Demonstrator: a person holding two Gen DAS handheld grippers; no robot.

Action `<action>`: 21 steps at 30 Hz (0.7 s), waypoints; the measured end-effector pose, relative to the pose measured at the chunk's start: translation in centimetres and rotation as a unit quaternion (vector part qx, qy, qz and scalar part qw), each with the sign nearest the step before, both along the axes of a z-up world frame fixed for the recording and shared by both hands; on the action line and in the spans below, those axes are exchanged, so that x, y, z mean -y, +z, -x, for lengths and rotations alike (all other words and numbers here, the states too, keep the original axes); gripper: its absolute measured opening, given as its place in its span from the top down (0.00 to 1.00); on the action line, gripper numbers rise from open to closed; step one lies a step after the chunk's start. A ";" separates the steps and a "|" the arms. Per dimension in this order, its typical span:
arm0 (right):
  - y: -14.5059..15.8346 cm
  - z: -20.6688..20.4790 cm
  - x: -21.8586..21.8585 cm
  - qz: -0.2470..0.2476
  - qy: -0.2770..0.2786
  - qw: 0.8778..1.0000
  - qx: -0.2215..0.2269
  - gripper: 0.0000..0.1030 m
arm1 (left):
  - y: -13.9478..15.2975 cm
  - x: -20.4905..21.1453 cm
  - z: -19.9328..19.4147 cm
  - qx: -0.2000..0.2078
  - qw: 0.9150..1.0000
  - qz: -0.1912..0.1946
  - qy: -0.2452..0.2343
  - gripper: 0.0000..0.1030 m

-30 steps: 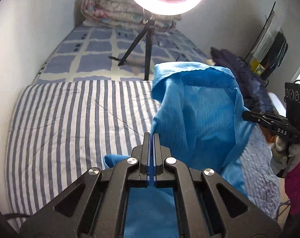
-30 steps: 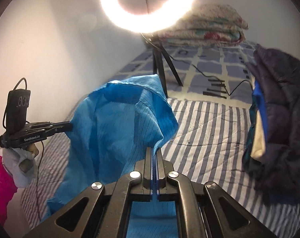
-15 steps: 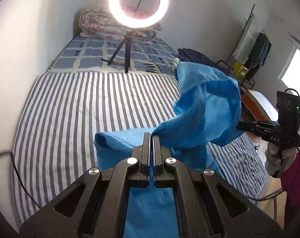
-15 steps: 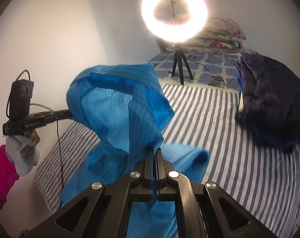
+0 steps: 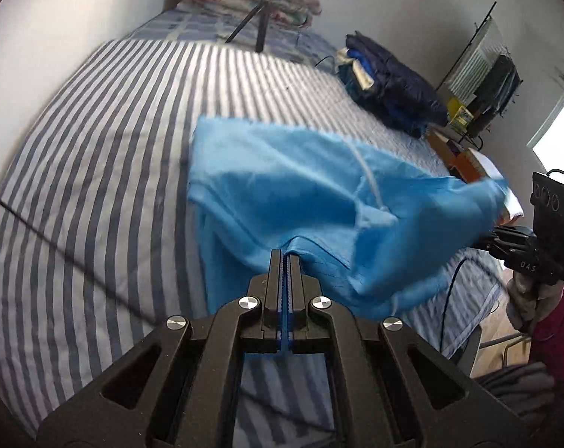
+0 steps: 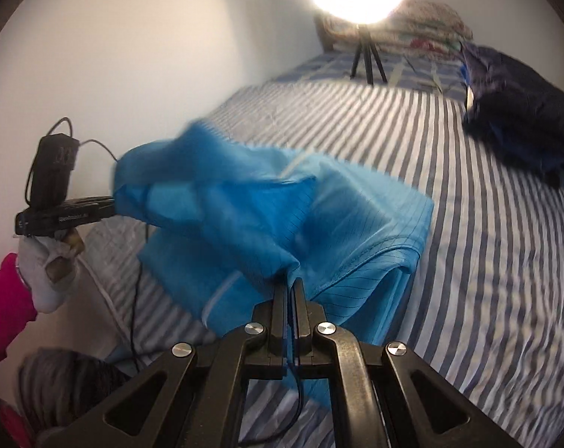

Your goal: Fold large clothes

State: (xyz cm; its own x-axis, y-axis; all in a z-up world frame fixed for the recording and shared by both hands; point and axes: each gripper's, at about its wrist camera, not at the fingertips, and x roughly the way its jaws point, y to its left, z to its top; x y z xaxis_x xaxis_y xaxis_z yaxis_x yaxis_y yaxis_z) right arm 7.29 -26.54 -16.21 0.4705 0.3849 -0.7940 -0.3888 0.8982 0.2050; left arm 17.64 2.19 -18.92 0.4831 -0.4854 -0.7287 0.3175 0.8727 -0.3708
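Blue garment held up, folding barely begun.
Left gripper [image 5: 285, 257] and right gripper [image 6: 290, 286] were clamped shut on the blue garment [image 5: 282, 186], bunched mid-frame over the bed [image 5: 95, 149]; no fold was laid.

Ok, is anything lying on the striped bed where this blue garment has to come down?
Nothing visible. Both the left gripper and right gripper are shut on the blue garment, and the striped sheet beneath it is bare. The dark clothes pile and ring light tripod sit well beyond.
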 end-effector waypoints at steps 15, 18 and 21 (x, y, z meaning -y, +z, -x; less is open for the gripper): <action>3.3 6.9 3.5 0.037 -0.008 0.999 0.037 0.79 | 1.2 -3.5 3.2 0.007 1.000 -0.003 0.024 1.00; 6.4 9.0 4.9 0.038 -0.018 0.997 0.063 0.74 | 3.6 -5.0 3.5 0.012 0.999 0.013 0.033 1.00; 11.3 11.9 5.9 0.058 -0.025 0.992 0.110 0.70 | 8.0 -6.2 5.2 0.055 0.998 0.013 0.041 1.00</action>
State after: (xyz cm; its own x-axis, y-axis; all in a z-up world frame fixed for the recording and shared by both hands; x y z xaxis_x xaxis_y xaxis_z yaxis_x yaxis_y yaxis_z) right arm -4.59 -32.41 -4.96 0.6540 0.2683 -0.7073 -0.3669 0.9302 0.0136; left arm 12.48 8.42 -10.95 0.5981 -0.4590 -0.6569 0.2861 0.8880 -0.3600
